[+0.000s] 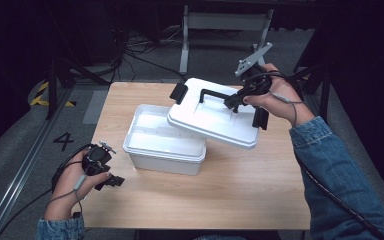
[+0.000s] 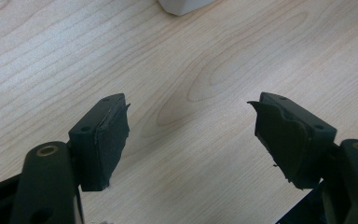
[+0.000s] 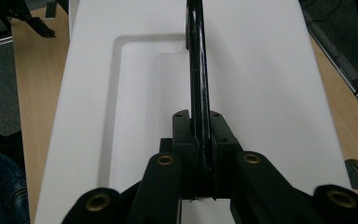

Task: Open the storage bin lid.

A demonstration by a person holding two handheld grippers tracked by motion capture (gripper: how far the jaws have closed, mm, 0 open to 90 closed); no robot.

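In the high view, a white box (image 1: 164,145) sits open on the wooden bench (image 1: 230,195). The right gripper (image 1: 236,101) holds the white lid (image 1: 215,119) by its black handle (image 1: 215,93), tilted above and to the right of the box, overlapping its rim. The left gripper (image 1: 114,181) hovers near the bench's front left edge.

In the left gripper view, the fingers (image 2: 103,140) stand wide apart over bare wood, with a corner of the box (image 2: 182,5) at the top.

In the right gripper view, the fingers (image 3: 182,135) are clamped on the handle (image 3: 196,60), the lid (image 3: 261,93) beneath.
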